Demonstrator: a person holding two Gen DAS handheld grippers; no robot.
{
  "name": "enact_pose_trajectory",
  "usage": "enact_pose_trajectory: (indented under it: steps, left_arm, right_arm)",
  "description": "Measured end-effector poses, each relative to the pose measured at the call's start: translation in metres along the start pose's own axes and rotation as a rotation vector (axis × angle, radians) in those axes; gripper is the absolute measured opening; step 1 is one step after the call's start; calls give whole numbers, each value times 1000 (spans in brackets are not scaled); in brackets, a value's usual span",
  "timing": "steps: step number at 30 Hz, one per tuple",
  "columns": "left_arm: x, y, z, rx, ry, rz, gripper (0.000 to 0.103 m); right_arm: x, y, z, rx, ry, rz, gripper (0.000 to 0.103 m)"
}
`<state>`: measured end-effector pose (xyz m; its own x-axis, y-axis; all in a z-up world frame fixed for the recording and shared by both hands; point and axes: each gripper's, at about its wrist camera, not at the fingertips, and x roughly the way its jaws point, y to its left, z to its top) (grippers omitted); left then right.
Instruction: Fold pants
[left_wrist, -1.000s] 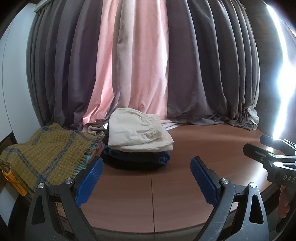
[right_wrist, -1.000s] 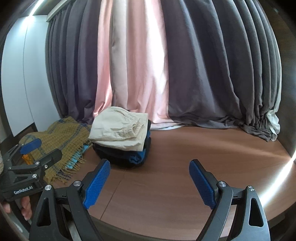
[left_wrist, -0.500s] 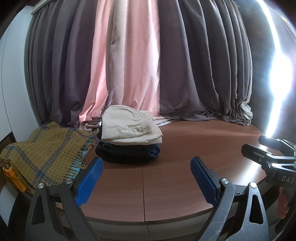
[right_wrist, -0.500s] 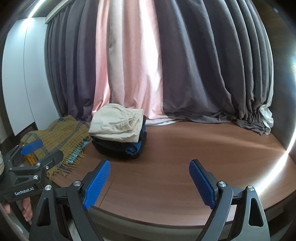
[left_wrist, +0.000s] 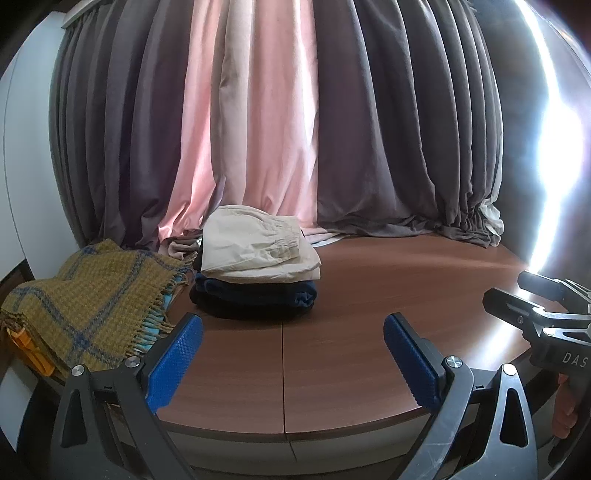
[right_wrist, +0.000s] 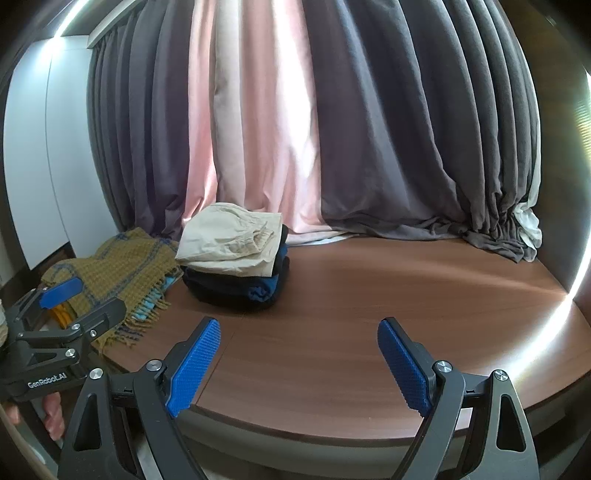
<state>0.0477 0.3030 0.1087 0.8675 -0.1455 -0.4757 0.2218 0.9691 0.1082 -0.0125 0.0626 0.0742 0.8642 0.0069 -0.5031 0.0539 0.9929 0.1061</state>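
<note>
Fingers (left_wrist: 177, 360) of both grippers spread, grasping nothing; one stack (left_wrist: 255, 273) of three folded pants.

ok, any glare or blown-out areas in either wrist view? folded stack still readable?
Left wrist view: strong blown-out glare down the right edge, washing over the right tongs and the table there. Right wrist view: only a thin bright streak along the right rim. The beige pants stay sharp and evenly lit in both; fisheye bends the curtains.

Left gripper (left_wrist: 293, 354) and right gripper (right_wrist: 299, 360) hover side by side, jaws spread wide, holding nothing.
</note>
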Motion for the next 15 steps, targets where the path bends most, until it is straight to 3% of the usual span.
enact_pose_trajectory:
  steps: [15]
  left_arm:
    - [-6, -1, -3, -5, 7, 30, 103]
  right_arm:
    - [-2, 2, -2, -2, 0, -2, 88]
